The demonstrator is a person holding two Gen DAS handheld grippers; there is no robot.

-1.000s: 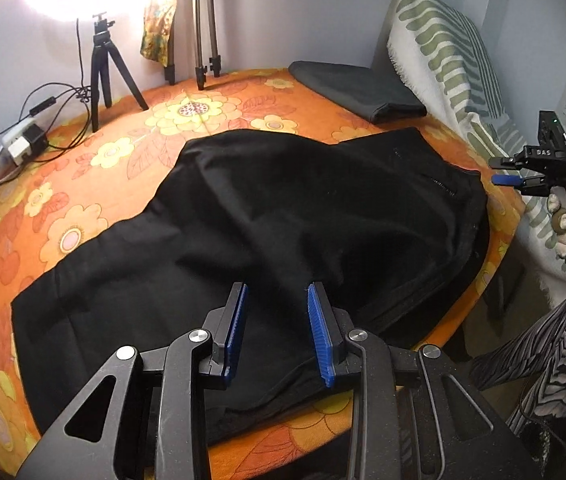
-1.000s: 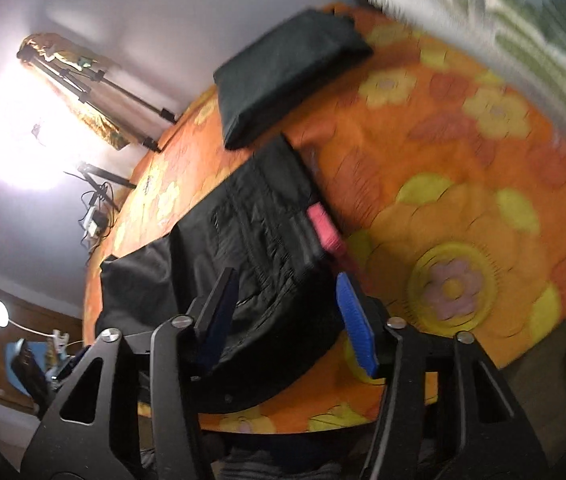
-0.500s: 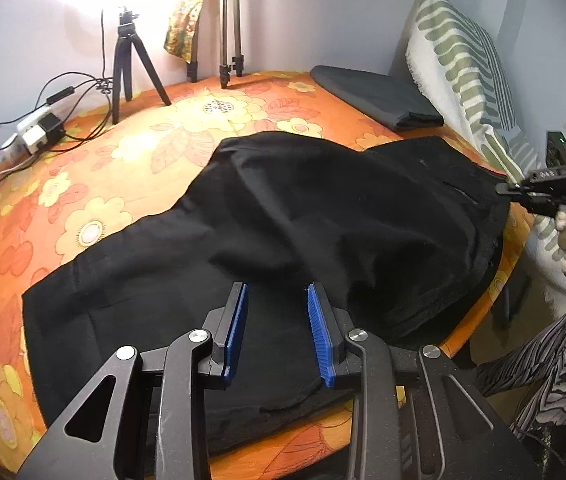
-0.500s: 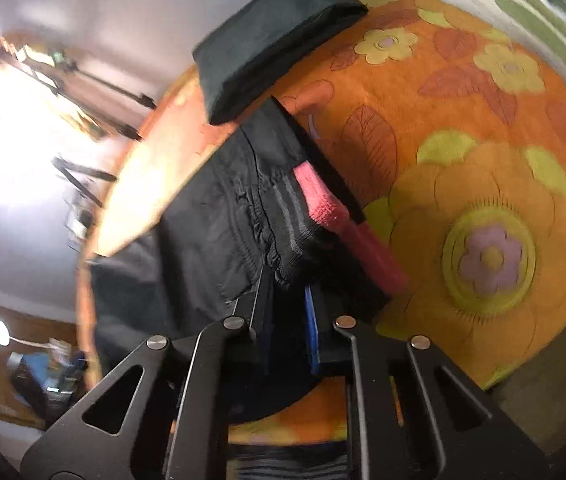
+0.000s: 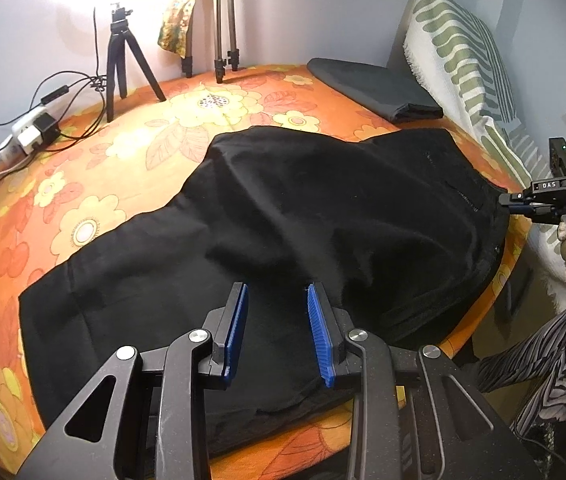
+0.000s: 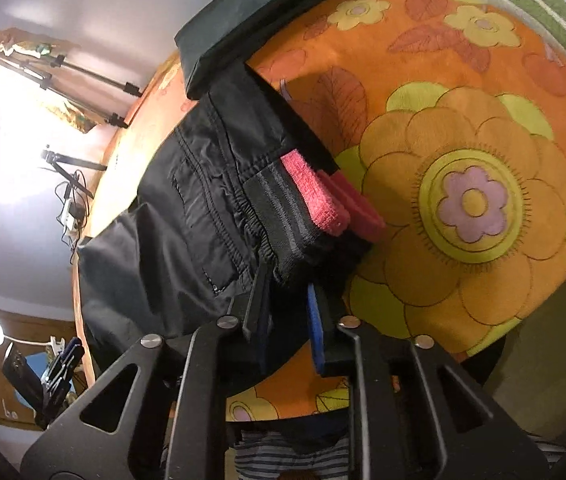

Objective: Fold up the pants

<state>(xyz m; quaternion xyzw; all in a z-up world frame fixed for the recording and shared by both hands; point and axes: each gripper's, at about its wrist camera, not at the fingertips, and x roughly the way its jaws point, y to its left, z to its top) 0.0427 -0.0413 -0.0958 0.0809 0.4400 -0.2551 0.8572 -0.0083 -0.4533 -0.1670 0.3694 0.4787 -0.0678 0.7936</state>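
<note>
Orange flowered bedding (image 5: 95, 184) is carrying our black pants (image 5: 303, 220), spread flat. We are hovering the left gripper (image 5: 277, 330) over them, tilted down, jaws apart and empty. Our right gripper (image 6: 287, 312), jaws just reopening, is straddling the waistband (image 6: 283, 216).

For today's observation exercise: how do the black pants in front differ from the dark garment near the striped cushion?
The pants lie spread out and rumpled; the dark garment is folded flat. The pants cover far more of the floral cover. The pants show a pink lining at the waistband; the dark garment shows none. Both are dark cloth.
</note>
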